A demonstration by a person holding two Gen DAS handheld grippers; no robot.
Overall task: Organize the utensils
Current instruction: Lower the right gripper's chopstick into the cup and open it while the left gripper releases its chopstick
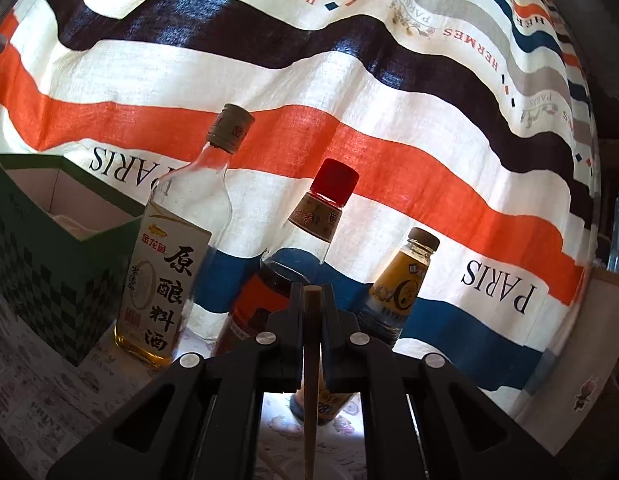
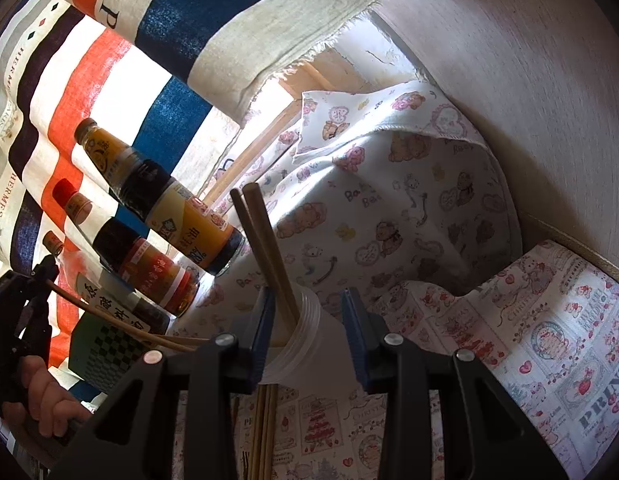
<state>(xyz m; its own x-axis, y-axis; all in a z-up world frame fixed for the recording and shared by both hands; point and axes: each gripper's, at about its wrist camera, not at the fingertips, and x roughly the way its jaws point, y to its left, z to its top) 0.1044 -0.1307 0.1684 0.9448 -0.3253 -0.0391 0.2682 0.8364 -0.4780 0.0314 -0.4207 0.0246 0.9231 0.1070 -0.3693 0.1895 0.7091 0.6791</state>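
My left gripper (image 1: 312,300) is shut on a wooden chopstick (image 1: 310,380) that runs down between its fingers. It also shows at the left of the right wrist view (image 2: 41,276), with thin chopsticks (image 2: 109,320) trailing from it toward the cup. My right gripper (image 2: 307,312) is shut on a translucent plastic cup (image 2: 309,344) and holds it tilted. Two brown chopsticks (image 2: 265,240) stick out of the cup's mouth. Several more chopsticks (image 2: 263,432) lie on the table below the cup.
Three sauce bottles stand against a striped curtain (image 1: 349,80): a clear one (image 1: 169,272), a red-capped one (image 1: 305,232), a yellow-labelled one (image 1: 401,280). A green checkered box (image 1: 53,264) stands left of them. A printed cloth (image 2: 549,340) covers the table.
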